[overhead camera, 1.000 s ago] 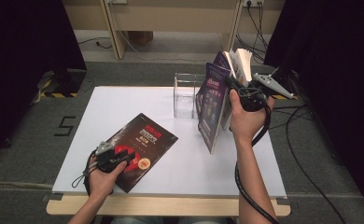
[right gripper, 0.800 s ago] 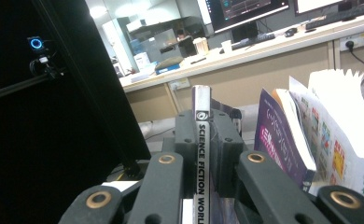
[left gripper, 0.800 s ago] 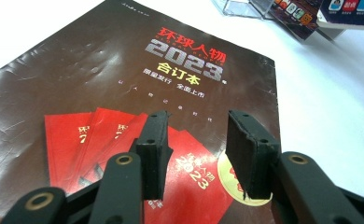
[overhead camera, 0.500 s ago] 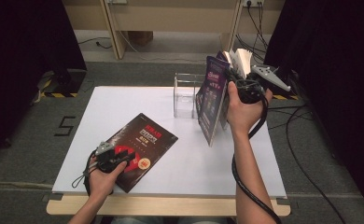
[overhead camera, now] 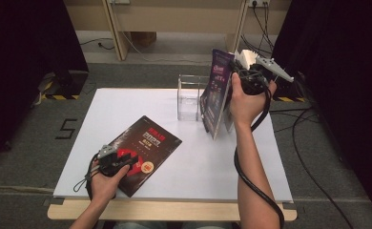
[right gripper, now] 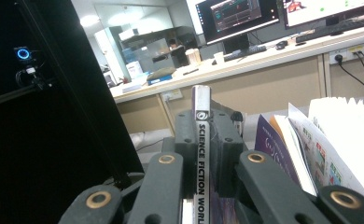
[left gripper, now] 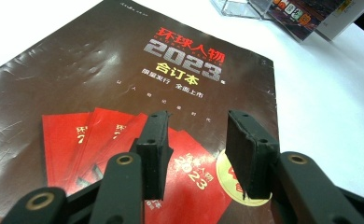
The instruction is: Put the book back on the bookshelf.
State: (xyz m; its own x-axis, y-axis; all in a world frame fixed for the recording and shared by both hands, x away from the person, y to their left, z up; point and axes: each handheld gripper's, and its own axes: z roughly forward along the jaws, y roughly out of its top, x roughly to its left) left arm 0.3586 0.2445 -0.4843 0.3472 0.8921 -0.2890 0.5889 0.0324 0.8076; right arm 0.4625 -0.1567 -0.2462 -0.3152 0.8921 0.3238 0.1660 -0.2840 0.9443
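A dark brown magazine [overhead camera: 146, 153] with red envelopes and "2023" on its cover [left gripper: 124, 84] lies flat on the white table [overhead camera: 198, 167]. My left gripper [overhead camera: 115, 157] rests over its near corner, jaws open [left gripper: 196, 154] just above the cover, nothing between them. My right gripper [overhead camera: 241, 78] is raised above the table's far right and shut on a purple magazine [overhead camera: 215, 95], which hangs with its lower edge close to the table. The right gripper view shows its spine [right gripper: 201, 154], reading "SCIENCE FICTION WORLD", clamped between the jaws, with pages [right gripper: 320, 140] fanning out to the right.
A clear acrylic stand [overhead camera: 190, 98] is at the table's far middle, just left of the hanging magazine; its corner [left gripper: 238, 7] shows in the left gripper view. Cables [overhead camera: 313, 143] trail on the floor to the right. Desks with monitors [right gripper: 236, 18] lie beyond.
My right gripper has lifted the purple magazine a little and carried it slightly farther back. The left gripper and the brown magazine have stayed put.
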